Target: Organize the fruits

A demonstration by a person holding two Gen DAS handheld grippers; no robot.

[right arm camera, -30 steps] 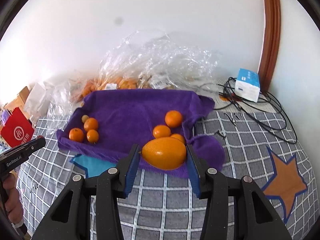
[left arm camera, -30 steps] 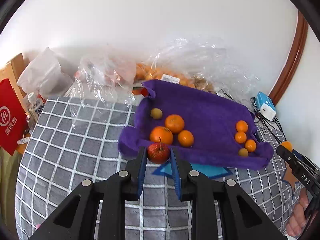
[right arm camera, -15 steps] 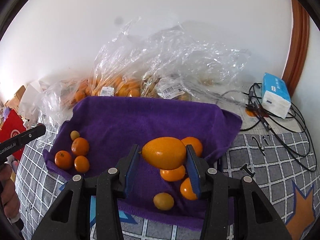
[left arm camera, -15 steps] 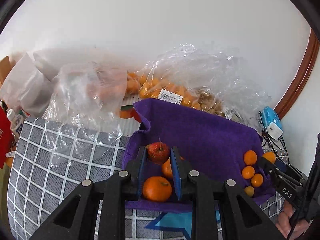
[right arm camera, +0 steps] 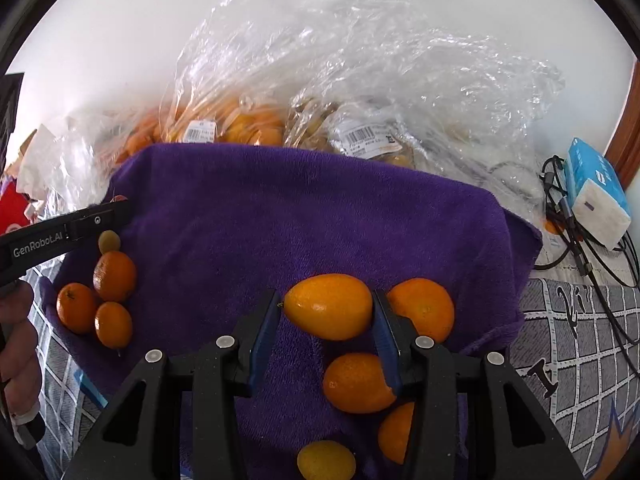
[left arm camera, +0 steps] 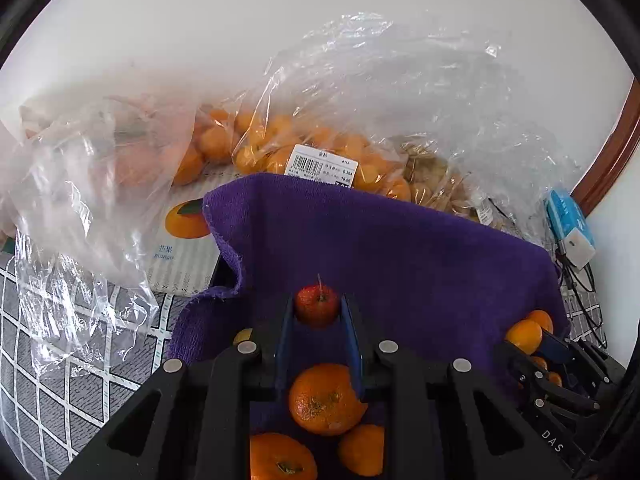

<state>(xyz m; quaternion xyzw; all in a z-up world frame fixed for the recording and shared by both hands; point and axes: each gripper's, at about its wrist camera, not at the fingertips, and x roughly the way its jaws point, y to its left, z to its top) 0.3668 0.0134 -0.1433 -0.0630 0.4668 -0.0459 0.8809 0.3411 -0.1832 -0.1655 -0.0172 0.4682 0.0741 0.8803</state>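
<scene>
Purple towel [right arm camera: 304, 216] mid-frame, bags [right arm camera: 360, 80] behind. My left gripper [left arm camera: 317, 312] pinches red fruit [left arm camera: 317, 305], right gripper [right arm camera: 326, 312] pinches kumquat [right arm camera: 328, 306]. Risk: release onto slack cloth, fruit rolls into wrong pile.

Each camera sits just behind its own tongs and looks forward and slightly down along the two fingers, close over the purple towel [left arm camera: 400, 248]. The left wrist view rides over the towel's left end, with the left tongs [left arm camera: 318, 318] at bottom centre, and faces the white wall behind the clear plastic bags [left arm camera: 360, 120]. The right wrist view rides over the right end behind the right tongs [right arm camera: 326, 312]. Both share the towel, the bags, the blue-and-white box [right arm camera: 598, 192], and each catches the other's tongs at its edge.
</scene>
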